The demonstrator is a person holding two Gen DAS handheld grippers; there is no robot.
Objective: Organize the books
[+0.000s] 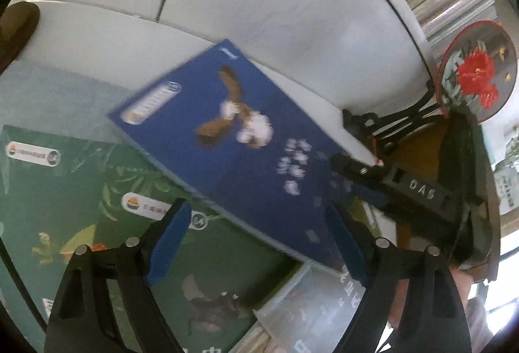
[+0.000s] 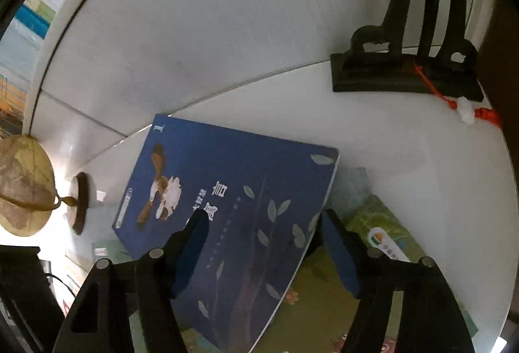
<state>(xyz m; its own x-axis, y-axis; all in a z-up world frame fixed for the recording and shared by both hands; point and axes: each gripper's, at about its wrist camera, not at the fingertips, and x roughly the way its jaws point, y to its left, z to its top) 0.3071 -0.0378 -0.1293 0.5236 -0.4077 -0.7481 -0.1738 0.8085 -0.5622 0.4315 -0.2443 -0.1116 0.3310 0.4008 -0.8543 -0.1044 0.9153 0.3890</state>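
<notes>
The left gripper (image 1: pixel 256 239) hangs with its blue-padded jaws wide apart, nothing between the pads; under it lies a green book (image 1: pixel 97 207) with leaf patterns and white labels, flat on the white shelf (image 1: pixel 81 38). Across the green cover rests the blue book (image 1: pixel 227 139) — a brown-and-white bird on its front — lying askew on the pile, one corner reaching toward the back wall. A pale book (image 1: pixel 308 298) shows at the lower edge, partly under the blue one.

The right gripper (image 2: pixel 262 242) stands partly open over the near end of the blue book (image 2: pixel 233 200); its left pad lies over the cover and its right pad just off the book's edge, and whether either pad touches I cannot tell — no grip shows. The green book (image 2: pixel 324 294) peeks out beneath.

Farther back, a small globe (image 2: pixel 22 184) on a dark base sits at the left; a dark carved stand (image 2: pixel 399 74) with a red tassel (image 2: pixel 467 110) sits at the right; in the left view it bears a round plate painted with red flowers (image 1: pixel 476 74).
</notes>
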